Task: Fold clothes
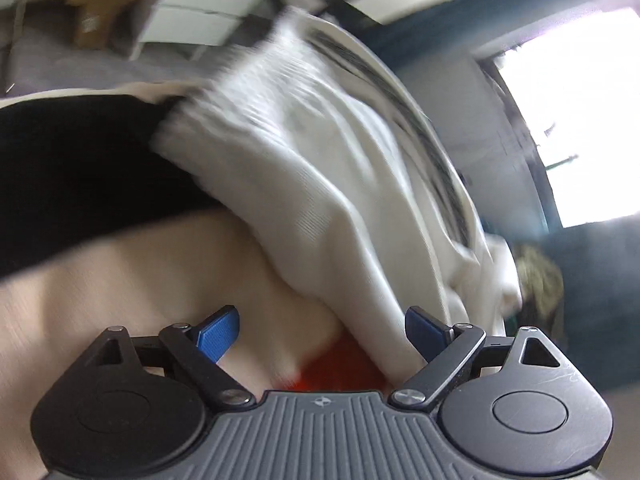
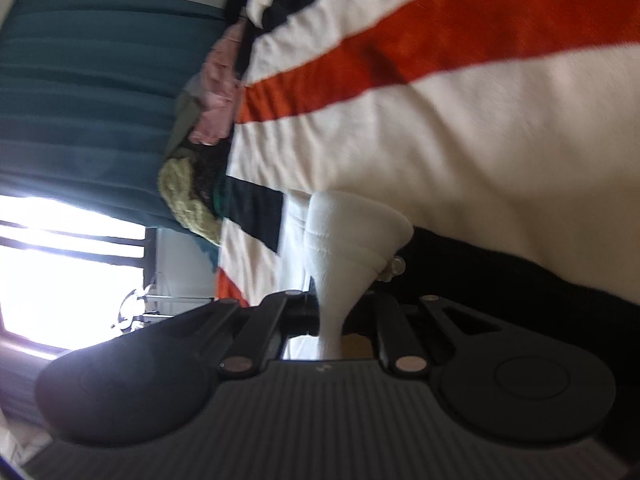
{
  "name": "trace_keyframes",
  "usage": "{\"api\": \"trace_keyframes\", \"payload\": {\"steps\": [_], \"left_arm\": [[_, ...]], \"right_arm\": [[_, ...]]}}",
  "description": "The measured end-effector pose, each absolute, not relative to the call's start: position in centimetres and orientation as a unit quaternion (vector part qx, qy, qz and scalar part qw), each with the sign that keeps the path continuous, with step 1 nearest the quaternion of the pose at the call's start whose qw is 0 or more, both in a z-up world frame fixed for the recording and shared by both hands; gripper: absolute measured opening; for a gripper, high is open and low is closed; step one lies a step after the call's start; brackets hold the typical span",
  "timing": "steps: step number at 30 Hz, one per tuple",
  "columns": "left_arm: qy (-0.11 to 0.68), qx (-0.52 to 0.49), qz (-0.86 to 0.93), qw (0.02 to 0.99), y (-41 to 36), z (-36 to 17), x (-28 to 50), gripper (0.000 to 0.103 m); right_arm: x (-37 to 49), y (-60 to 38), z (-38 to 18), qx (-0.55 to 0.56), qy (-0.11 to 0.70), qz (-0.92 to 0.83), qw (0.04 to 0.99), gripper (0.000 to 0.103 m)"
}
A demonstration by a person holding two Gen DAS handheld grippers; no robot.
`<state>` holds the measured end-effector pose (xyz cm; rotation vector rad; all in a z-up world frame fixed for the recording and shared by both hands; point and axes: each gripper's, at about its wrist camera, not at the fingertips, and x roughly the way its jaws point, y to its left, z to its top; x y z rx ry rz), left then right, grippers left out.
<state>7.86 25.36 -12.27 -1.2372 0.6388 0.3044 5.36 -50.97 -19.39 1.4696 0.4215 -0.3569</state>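
Right wrist: fingers (image 2: 332,320) clamp white garment (image 2: 344,232).

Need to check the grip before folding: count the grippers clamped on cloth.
1. The right gripper is shut on a bunched white garment; the left gripper is open, its blue pads wide apart.

Daylight glare from blown-out window (image 1: 592,120), dim room, heavy motion blur, fisheye bending at edges
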Motion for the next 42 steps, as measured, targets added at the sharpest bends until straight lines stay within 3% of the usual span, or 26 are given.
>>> {"api": "trace_keyframes", "payload": {"steps": [7,9,14,20,22,25,27,30,37,42], "left_arm": [[0.226,-0.642,0.174,0.712,29.7,-13.3,6.5,0.088],[0.214,-0.64,0.171,0.718,30.0,-13.0,6.2,0.078],[0.185,-0.624,0.163,0.742,30.3,-12.0,5.7,0.072],[0.207,-0.585,0.158,0.769,30.9,-11.8,6.9,0.066],[0.217,-0.564,0.179,0.776,30.6,-12.0,7.4,0.05],[0.218,-0.549,0.198,0.782,29.8,-11.7,7.3,0.042],[0.217,-0.532,0.206,0.792,29.6,-10.9,7.0,0.026],[0.194,-0.534,0.212,0.795,30.5,-9.1,5.1,0.018],[0.201,-0.44,0.205,0.851,35.5,-0.8,4.0,0.014],[0.241,-0.435,0.18,0.849,36.6,0.9,1.8,0.014]], "right_arm": [[4.7,-50.5,-20.2,0.674,0.2,-0.164,0.692,0.008],[4.8,-50.4,-20.0,0.67,0.2,-0.166,0.695,0.008],[4.9,-50.5,-20.0,0.671,0.203,-0.17,0.693,0.008],[5.1,-50.5,-19.9,0.666,0.208,-0.178,0.694,0.008],[5.3,-50.5,-19.9,0.663,0.209,-0.181,0.696,0.008],[5.7,-50.4,-19.9,0.653,0.211,-0.19,0.702,0.008],[5.9,-50.5,-19.9,0.647,0.209,-0.194,0.707,0.008],[6.2,-50.7,-19.4,0.627,0.212,-0.197,0.724,0.008],[5.0,-51.1,-17.9,0.616,0.175,-0.2,0.741,0.007],[3.0,-51.3,-16.2,0.606,0.137,-0.224,0.751,0.007]]}}
